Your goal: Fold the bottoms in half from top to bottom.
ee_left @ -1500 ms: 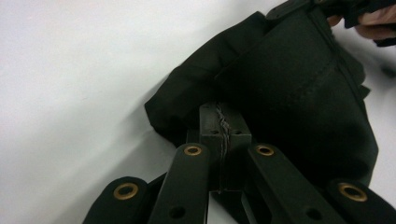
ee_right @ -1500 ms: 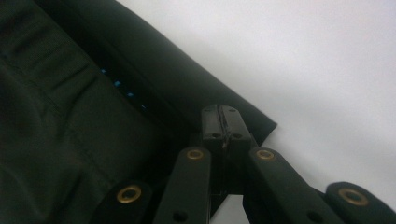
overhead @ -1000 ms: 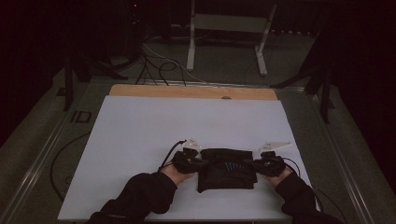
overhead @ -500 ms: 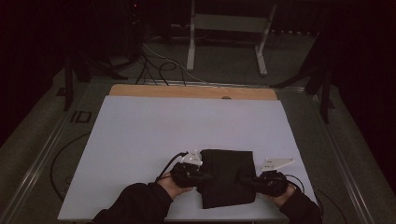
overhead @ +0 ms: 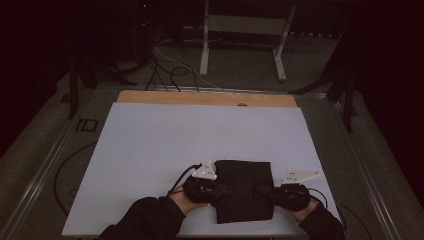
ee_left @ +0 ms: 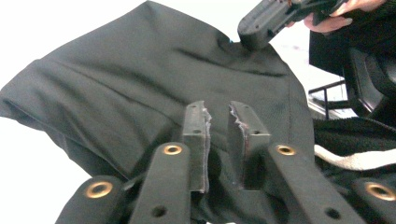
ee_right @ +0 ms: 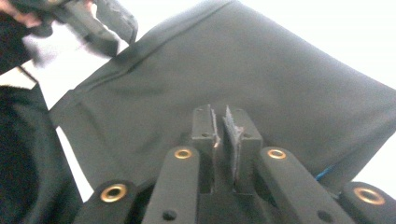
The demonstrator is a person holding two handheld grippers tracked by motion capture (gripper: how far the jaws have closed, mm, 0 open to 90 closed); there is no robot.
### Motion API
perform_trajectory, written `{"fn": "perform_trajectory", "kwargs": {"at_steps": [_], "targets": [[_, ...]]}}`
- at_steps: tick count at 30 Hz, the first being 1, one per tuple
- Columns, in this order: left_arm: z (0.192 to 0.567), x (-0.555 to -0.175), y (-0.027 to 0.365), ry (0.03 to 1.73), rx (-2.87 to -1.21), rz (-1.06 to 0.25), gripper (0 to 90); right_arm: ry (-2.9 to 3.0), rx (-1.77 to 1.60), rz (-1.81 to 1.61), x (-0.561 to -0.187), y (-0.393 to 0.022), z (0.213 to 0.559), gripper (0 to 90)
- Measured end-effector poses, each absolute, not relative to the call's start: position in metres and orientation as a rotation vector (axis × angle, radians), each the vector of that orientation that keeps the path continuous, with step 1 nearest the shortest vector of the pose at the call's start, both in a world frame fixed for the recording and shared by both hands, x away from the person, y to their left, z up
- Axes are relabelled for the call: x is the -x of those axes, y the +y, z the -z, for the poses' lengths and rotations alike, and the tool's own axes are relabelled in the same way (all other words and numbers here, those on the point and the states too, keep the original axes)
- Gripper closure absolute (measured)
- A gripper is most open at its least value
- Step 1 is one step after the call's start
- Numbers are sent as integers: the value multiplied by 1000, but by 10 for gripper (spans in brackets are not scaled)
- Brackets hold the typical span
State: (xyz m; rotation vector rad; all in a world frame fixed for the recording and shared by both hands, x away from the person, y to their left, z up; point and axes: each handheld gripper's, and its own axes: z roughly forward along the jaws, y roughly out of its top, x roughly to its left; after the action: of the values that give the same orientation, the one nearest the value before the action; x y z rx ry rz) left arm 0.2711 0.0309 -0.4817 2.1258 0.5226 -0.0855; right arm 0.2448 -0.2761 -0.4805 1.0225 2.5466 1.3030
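A black folded cloth (overhead: pixel 244 187) lies on the white table sheet (overhead: pixel 200 135) near the front edge. My left gripper (overhead: pixel 222 190) rests at its left edge and my right gripper (overhead: pixel 265 191) at its right edge. In the left gripper view the left gripper (ee_left: pixel 218 116) has just been opening; a clear gap shows between its pads, the cloth (ee_left: pixel 140 79) lying under them, not pinched. In the right gripper view the right gripper (ee_right: pixel 219 119) has also just been opening; its gap is narrow, over the cloth (ee_right: pixel 261 79), nothing pressed between the pads.
A wooden strip (overhead: pixel 200 97) borders the sheet's far edge. Beyond it, cables (overhead: pixel 170 70) and a white frame stand (overhead: pixel 240 30) sit on the dark floor. The person's dark sleeves (overhead: pixel 145 220) enter at the bottom. Bare sheet stretches left of and beyond the cloth.
Both hands drew back toward the near edge, and the cloth now reaches farther toward the person as a taller rectangle. Both pairs of jaws have parted slightly.
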Motion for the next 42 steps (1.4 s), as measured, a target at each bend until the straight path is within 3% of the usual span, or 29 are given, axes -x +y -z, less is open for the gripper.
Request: {"fn": "perform_trajectory", "kwargs": {"at_steps": [2, 4, 6, 8, 12, 15, 19, 21, 24, 25, 26, 42], "targets": [[481, -271, 31, 523, -2123, 72, 689, 2528, -1029, -1315, -246, -277, 479, 805], [479, -272, 32, 527, -2112, 56, 600, 2480, -1023, -1324, -248, -278, 475, 694], [478, -273, 33, 533, -2107, 48, 587, 2472, -1017, -1325, -248, -278, 474, 668], [476, -274, 34, 531, -2109, 48, 567, 2459, -1017, -1324, -249, -277, 472, 584], [474, -275, 34, 543, -2112, 34, 417, 2460, -1012, -1316, -251, -273, 470, 430], [473, -275, 34, 551, -2116, 8, 373, 2464, -1012, -1323, -250, -271, 469, 371], [471, -276, 35, 572, -2115, -2, 242, 2475, -990, -1354, -251, -268, 467, 233], [470, -276, 36, 564, -2118, -14, 141, 2475, -985, -1369, -252, -268, 466, 211], [469, -277, 36, 564, -2130, -28, 132, 2477, -991, -1372, -253, -266, 466, 135], [469, -277, 36, 569, -2127, -36, 44, 2482, -962, -1349, -253, -263, 468, 119], [468, -277, 36, 570, -2128, -42, 28, 2490, -960, -1339, -254, -263, 468, 119], [462, -283, 37, 666, -2140, -126, 2, 2380, -1009, -1277, -260, -267, 459, 113]]}}
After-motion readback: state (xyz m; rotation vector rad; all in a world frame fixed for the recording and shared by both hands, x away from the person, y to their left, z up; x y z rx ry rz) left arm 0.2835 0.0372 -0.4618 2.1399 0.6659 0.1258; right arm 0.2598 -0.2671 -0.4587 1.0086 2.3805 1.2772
